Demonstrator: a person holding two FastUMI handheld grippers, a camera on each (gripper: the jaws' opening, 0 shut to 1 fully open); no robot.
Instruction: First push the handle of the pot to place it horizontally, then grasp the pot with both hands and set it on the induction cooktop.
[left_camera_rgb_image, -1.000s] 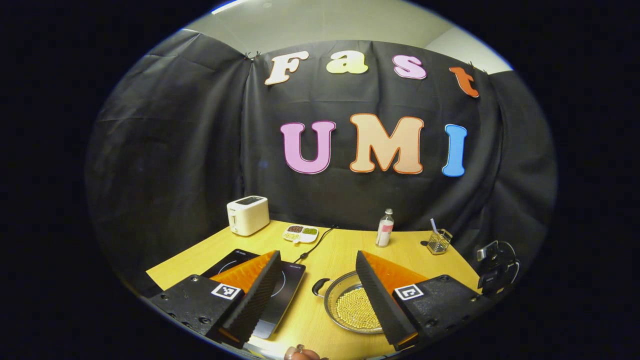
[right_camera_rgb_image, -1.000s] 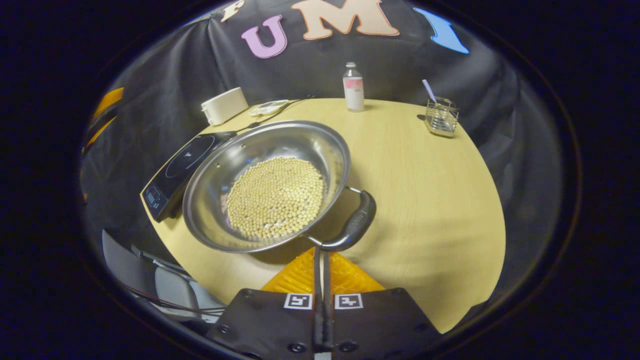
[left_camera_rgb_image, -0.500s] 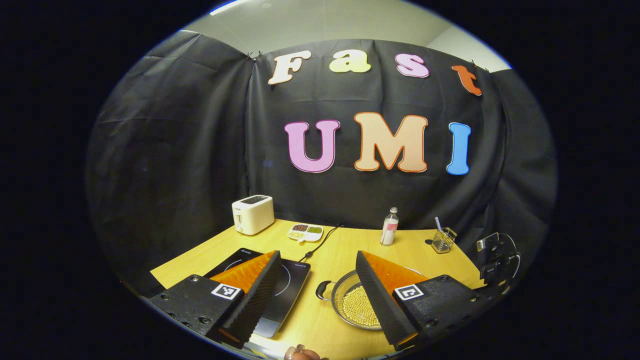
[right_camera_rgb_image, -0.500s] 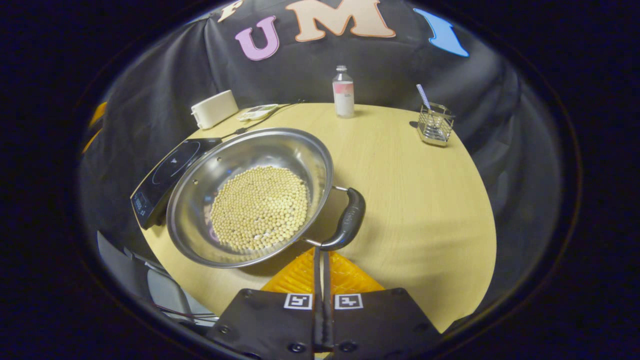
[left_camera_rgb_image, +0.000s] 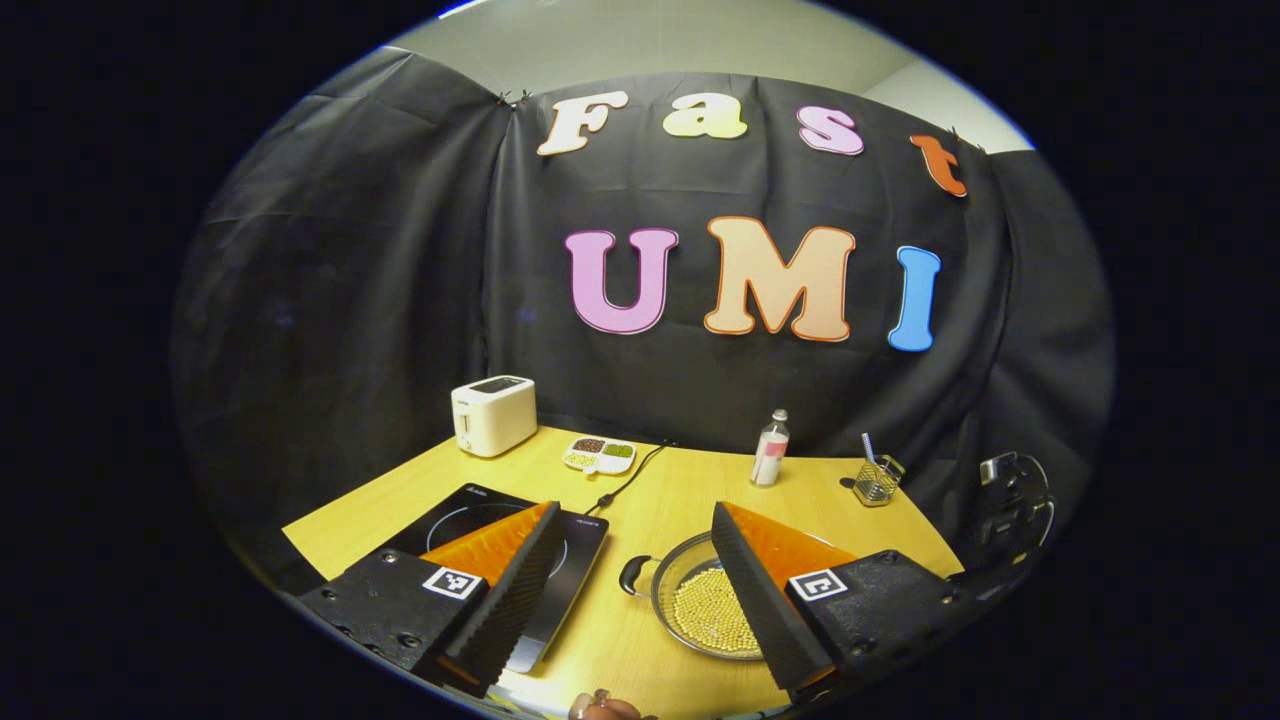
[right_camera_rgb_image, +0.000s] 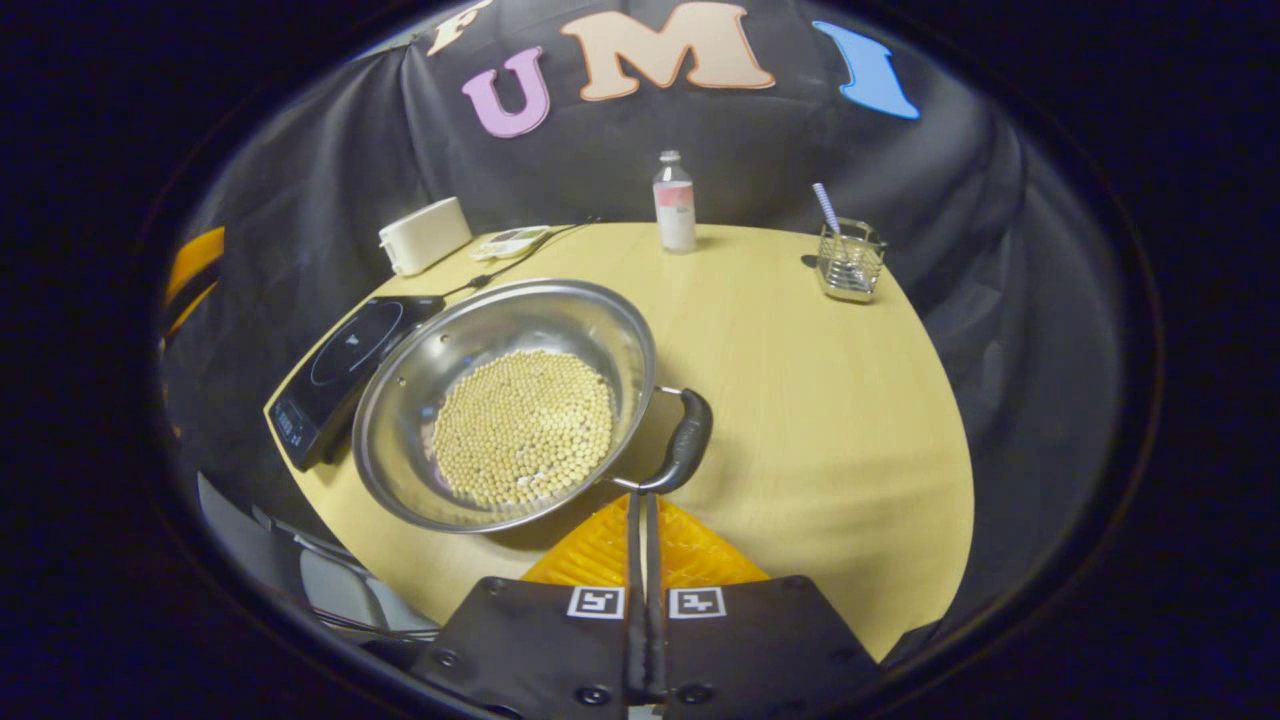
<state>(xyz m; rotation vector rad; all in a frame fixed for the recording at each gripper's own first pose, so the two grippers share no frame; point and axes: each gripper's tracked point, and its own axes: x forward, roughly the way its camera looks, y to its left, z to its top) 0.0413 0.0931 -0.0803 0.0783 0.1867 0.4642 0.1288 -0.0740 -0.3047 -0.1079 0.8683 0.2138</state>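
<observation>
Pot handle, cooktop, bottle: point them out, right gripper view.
pot handle (right_camera_rgb_image: 687, 440), right gripper view, middle of the black grip
cooktop (right_camera_rgb_image: 345, 352), right gripper view, glass top
bottle (right_camera_rgb_image: 675, 205), right gripper view, pink label

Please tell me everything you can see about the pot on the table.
The pot is a shallow, round bowl of shiny metal, standing upright on the wooden table beside the black induction cooktop. Small pale yellow beads cover its bottom. It has two dark loop handles; the right gripper, fingers shut, points at the nearer one.

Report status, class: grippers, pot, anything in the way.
Left gripper open, hovering. Right gripper shut, tips at the pot handle. Pot of beans on table, beside the cooktop. Path looks clear.
</observation>
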